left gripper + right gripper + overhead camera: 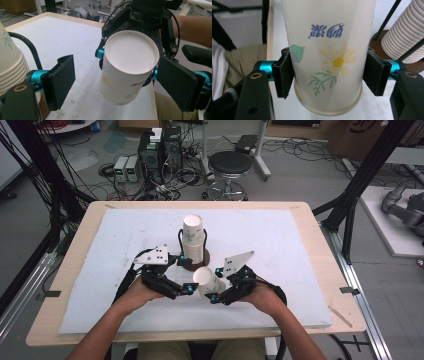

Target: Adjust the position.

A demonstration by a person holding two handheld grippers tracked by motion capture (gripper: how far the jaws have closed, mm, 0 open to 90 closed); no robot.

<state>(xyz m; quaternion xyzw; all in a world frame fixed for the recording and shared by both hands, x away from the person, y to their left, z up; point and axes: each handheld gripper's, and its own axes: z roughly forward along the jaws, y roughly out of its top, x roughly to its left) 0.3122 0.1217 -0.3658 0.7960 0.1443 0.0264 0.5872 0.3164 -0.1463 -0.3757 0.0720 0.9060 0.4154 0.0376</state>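
Right claw (216, 287) clamped on paper cup (209, 281), held tilted above counter (280, 235) near cup stack (193, 237); left claw (182, 289) wide open, empty. Risk: thin wall crushing or slipping under squeeze

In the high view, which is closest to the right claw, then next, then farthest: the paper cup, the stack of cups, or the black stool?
1. Paper cup: clamped in the right claw, at the near middle of the white mat.
2. Stack of cups: just behind, upright in its wire holder at the mat's centre.
3. Black stool: farthest, on the floor beyond the table's far edge.
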